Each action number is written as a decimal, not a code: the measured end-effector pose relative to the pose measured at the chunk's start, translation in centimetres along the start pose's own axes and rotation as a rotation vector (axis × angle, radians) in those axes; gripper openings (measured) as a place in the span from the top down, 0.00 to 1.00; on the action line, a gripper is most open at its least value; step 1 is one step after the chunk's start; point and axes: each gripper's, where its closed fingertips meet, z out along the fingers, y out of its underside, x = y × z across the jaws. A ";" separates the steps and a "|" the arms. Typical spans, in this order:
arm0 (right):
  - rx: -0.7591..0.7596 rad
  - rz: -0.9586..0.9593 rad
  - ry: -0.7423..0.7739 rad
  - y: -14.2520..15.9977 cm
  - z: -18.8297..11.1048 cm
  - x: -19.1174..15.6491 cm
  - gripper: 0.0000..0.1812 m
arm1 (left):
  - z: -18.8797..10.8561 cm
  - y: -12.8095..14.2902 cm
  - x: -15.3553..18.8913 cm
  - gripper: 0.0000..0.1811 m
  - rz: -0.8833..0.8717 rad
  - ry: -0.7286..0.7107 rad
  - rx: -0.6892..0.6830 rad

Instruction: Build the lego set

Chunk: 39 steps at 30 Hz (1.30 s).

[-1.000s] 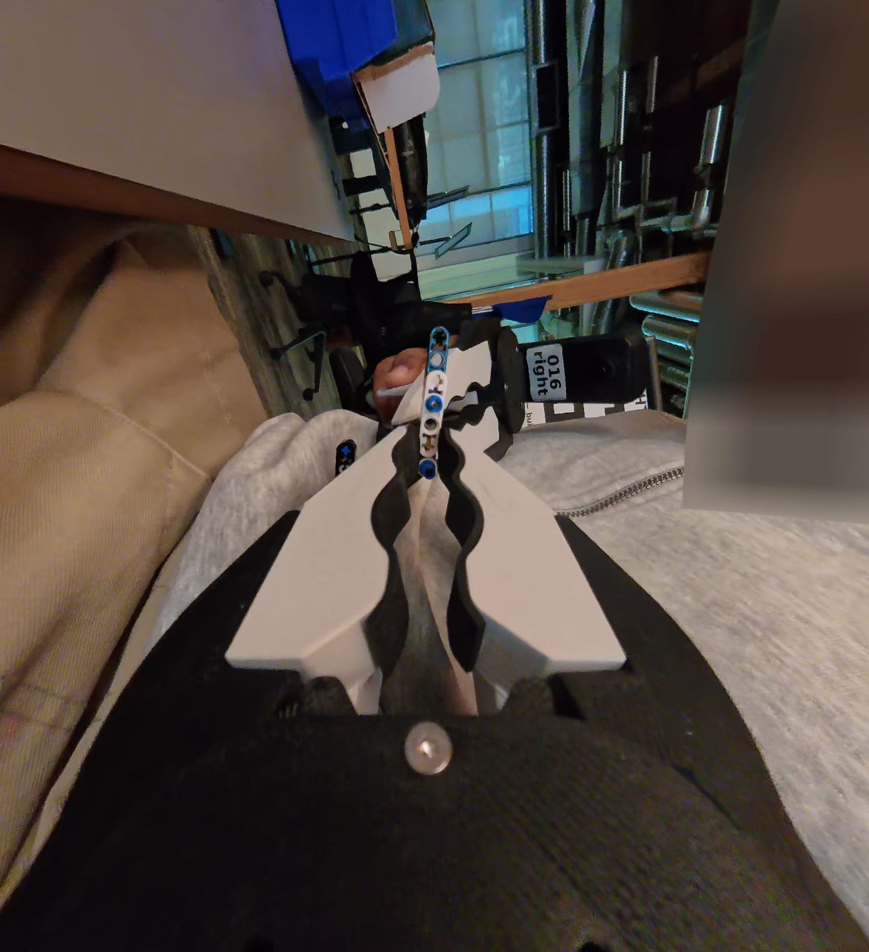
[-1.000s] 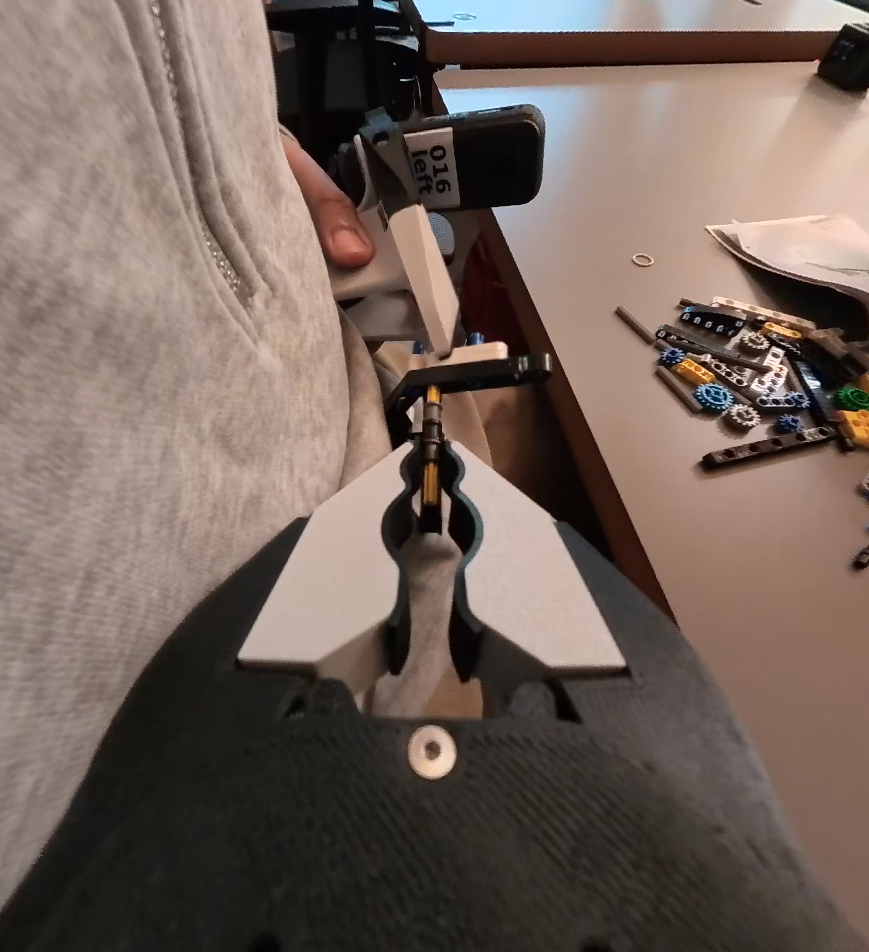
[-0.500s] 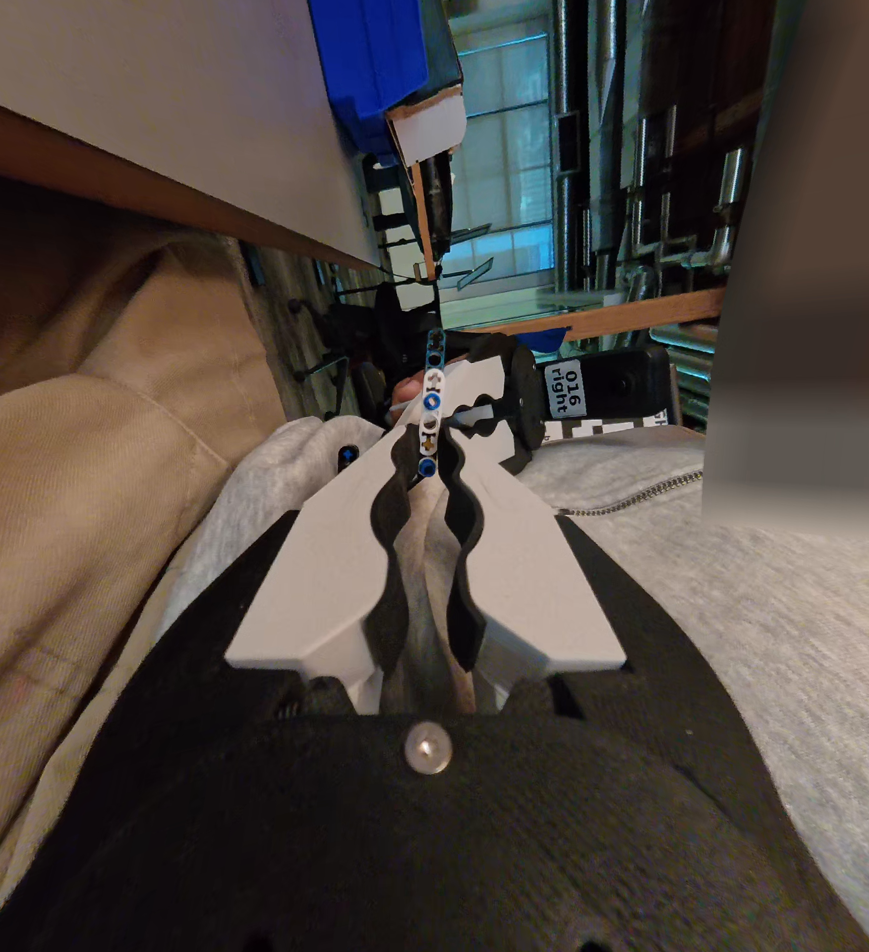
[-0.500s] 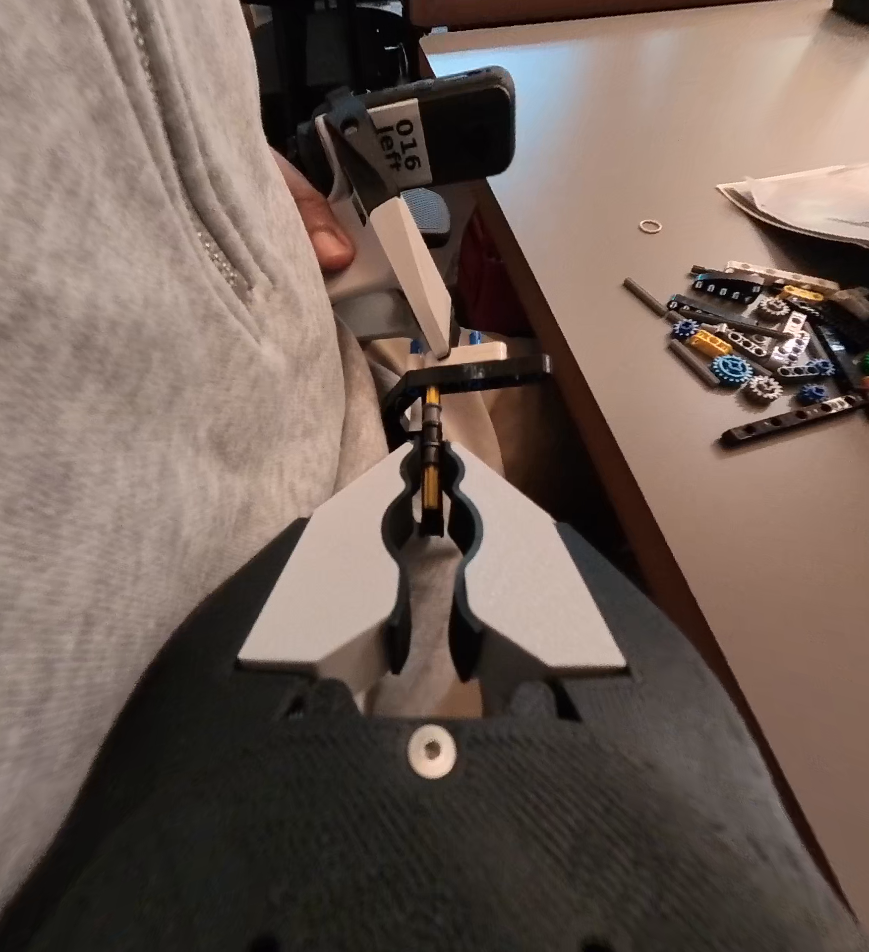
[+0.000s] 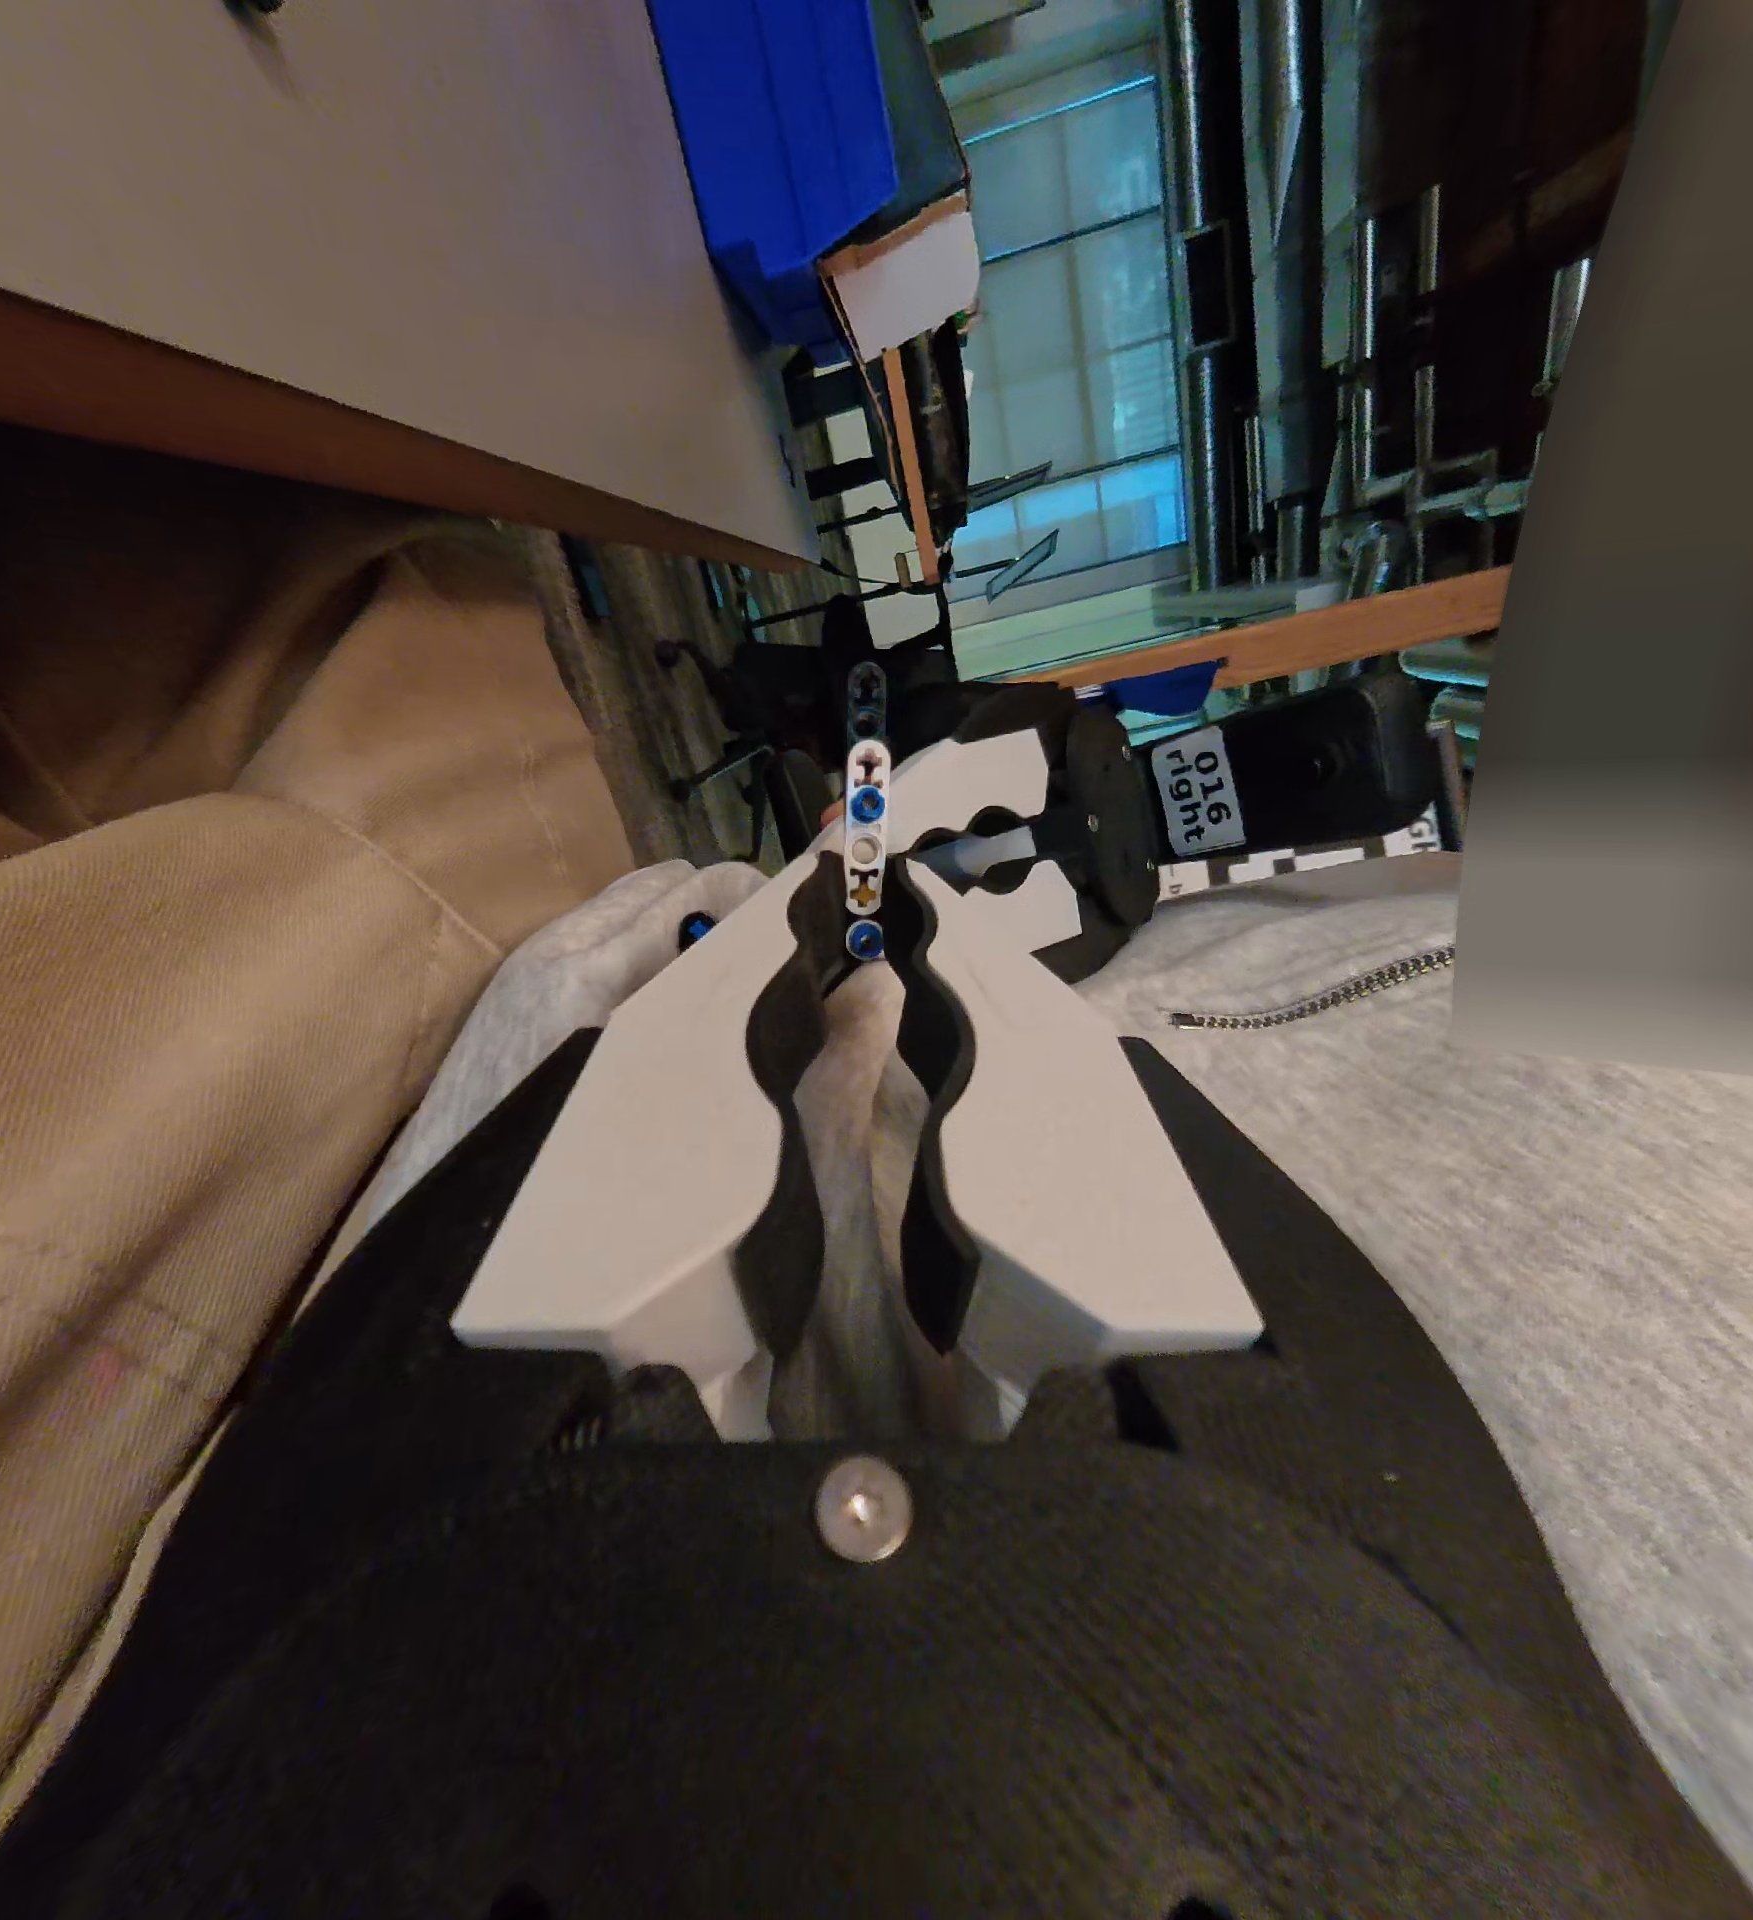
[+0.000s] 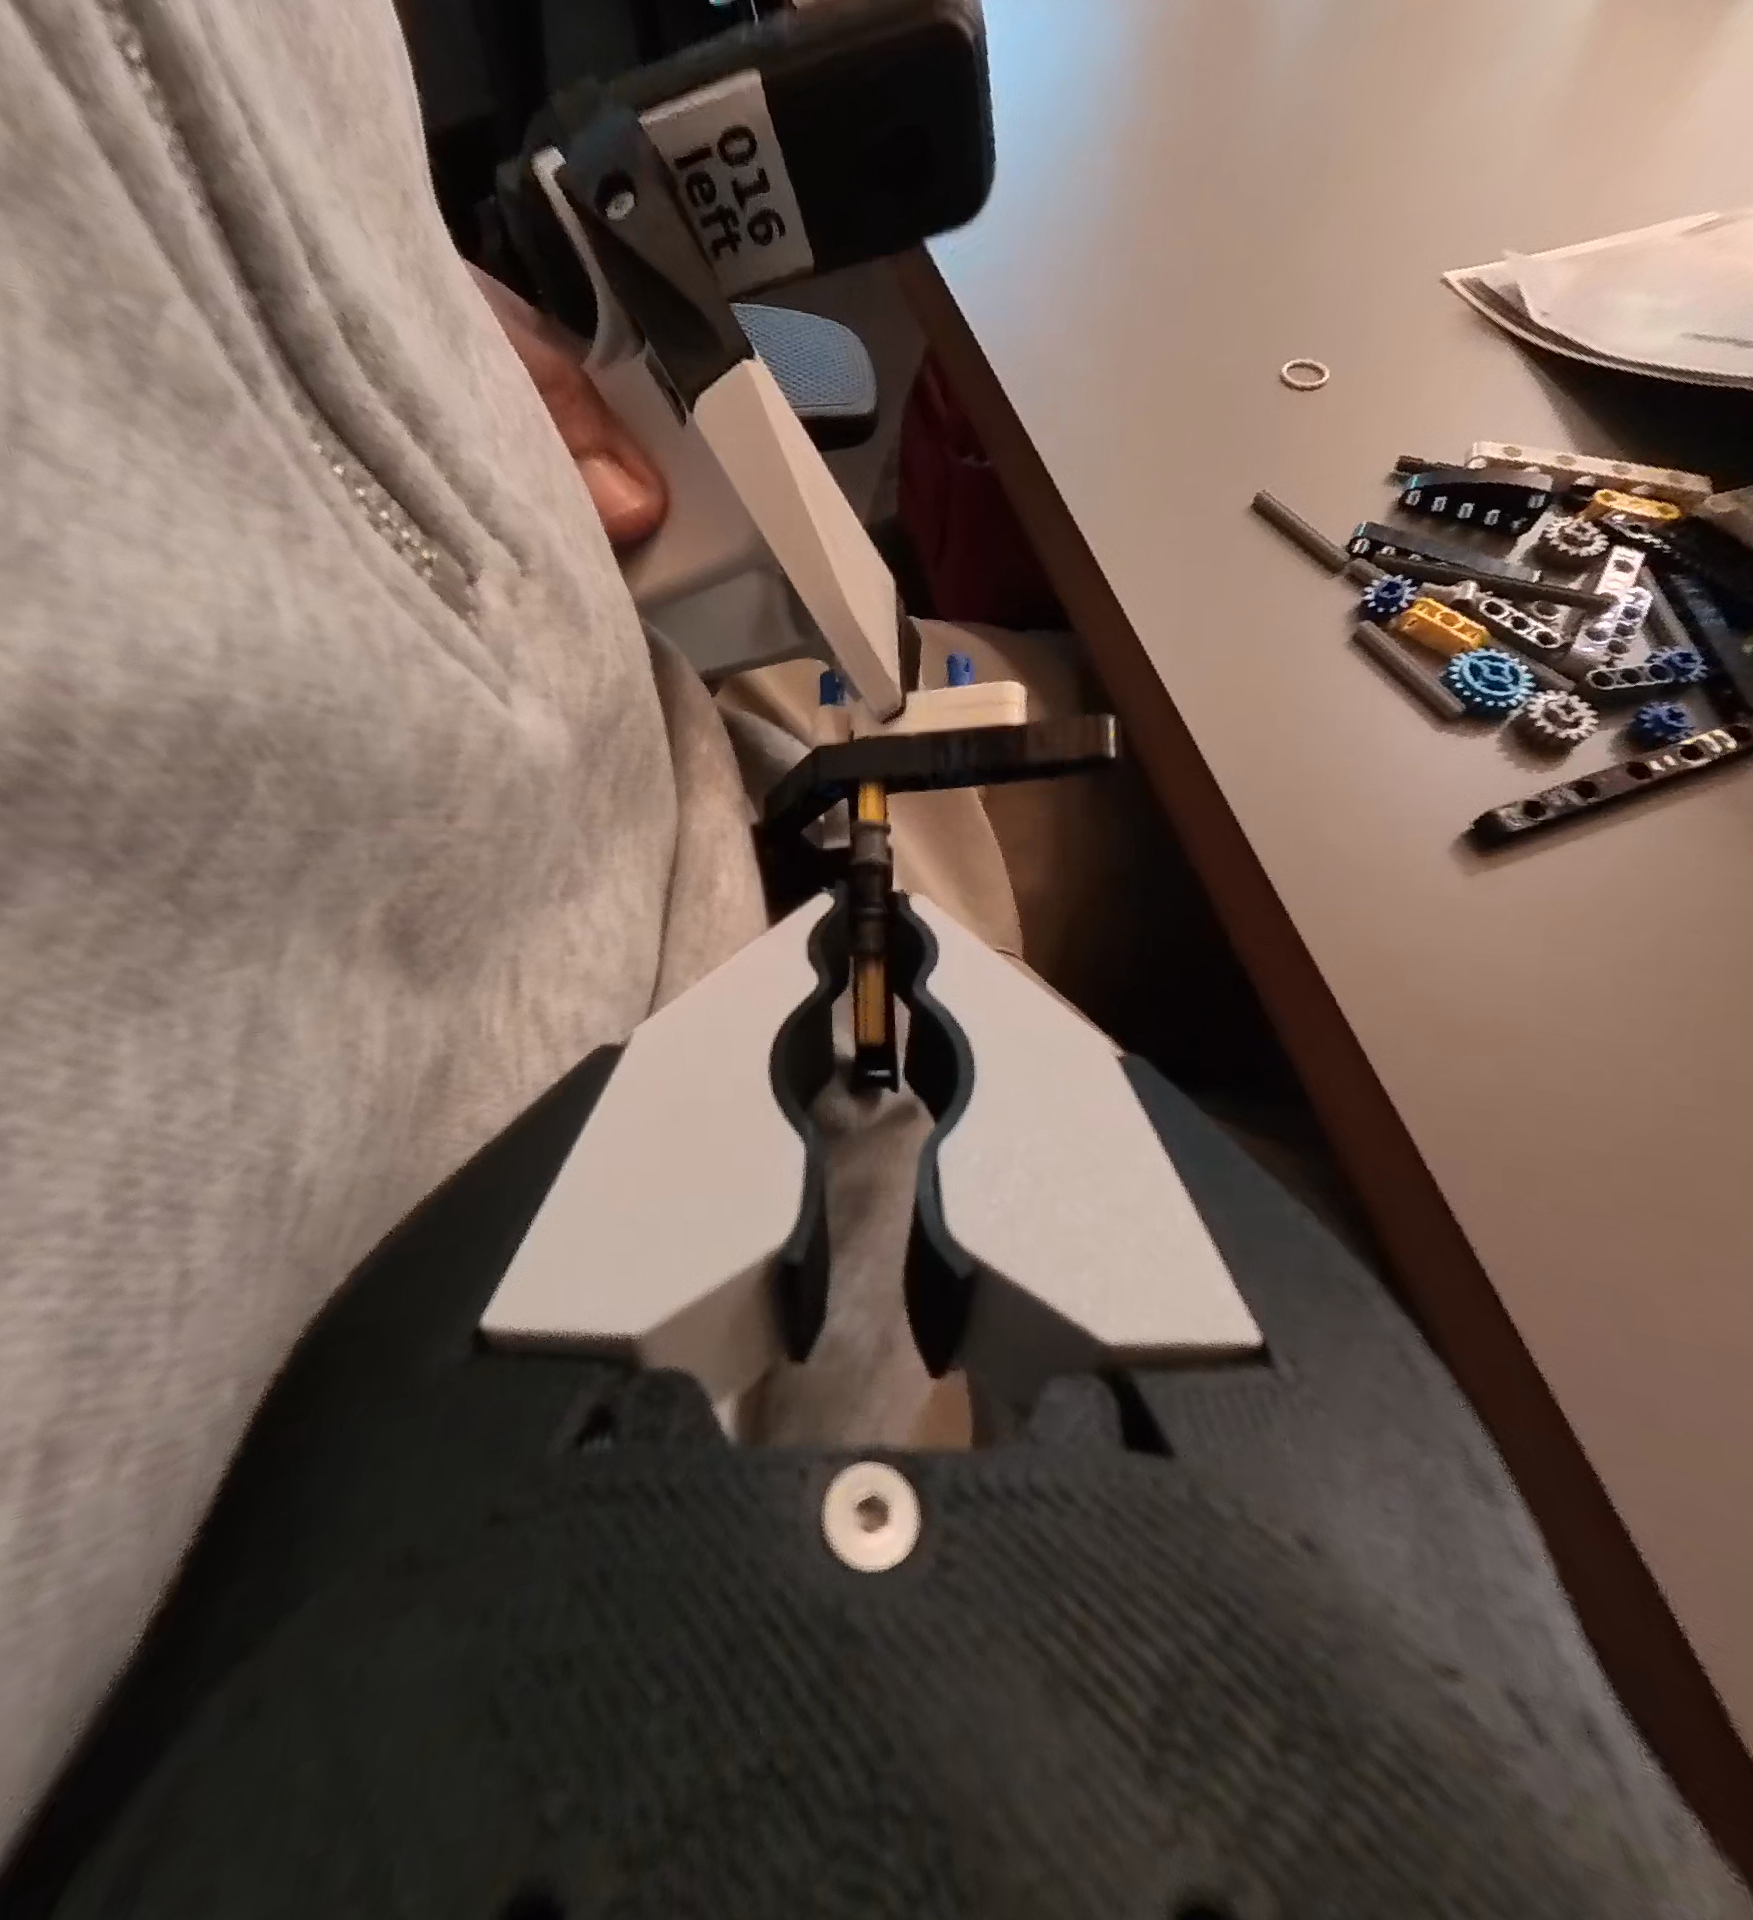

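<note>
White beam (image 5: pixel 866 844) pinched at left claw (image 5: pixel 864 935) tips, holes facing cam for alignment. Right claw (image 6: pixel 870 914) clamped on yellow axle (image 6: pixel 870 997), pointing fwd into black beam (image 6: pixel 965 750). Spare parts (image 6: pixel 1599 623) on table (image 6: pixel 1474 1143), right of claw.

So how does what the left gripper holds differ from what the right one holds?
The left gripper clamps a flat white beam with blue pins, stacked on a black beam. The right gripper clamps a thin yellow axle. The white beam shows a row of holes; the yellow axle is a plain rod. The axle meets the black beam roughly at right angles. Both are gripped at the fingertips, over the lap, off the table.
</note>
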 end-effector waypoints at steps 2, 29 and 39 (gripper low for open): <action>-0.016 0.001 -0.008 0.3 0.4 -0.2 0.98 | 0.2 0.4 0.4 0.95 0.032 0.002 -0.029; 0.165 0.306 0.117 -1.2 -0.1 5.2 0.97 | 2.1 -4.3 0.9 0.79 0.666 -0.259 -0.061; 0.214 0.396 0.080 -2.1 0.0 5.2 0.97 | 2.2 -5.1 -0.7 0.79 1.085 -0.551 -0.091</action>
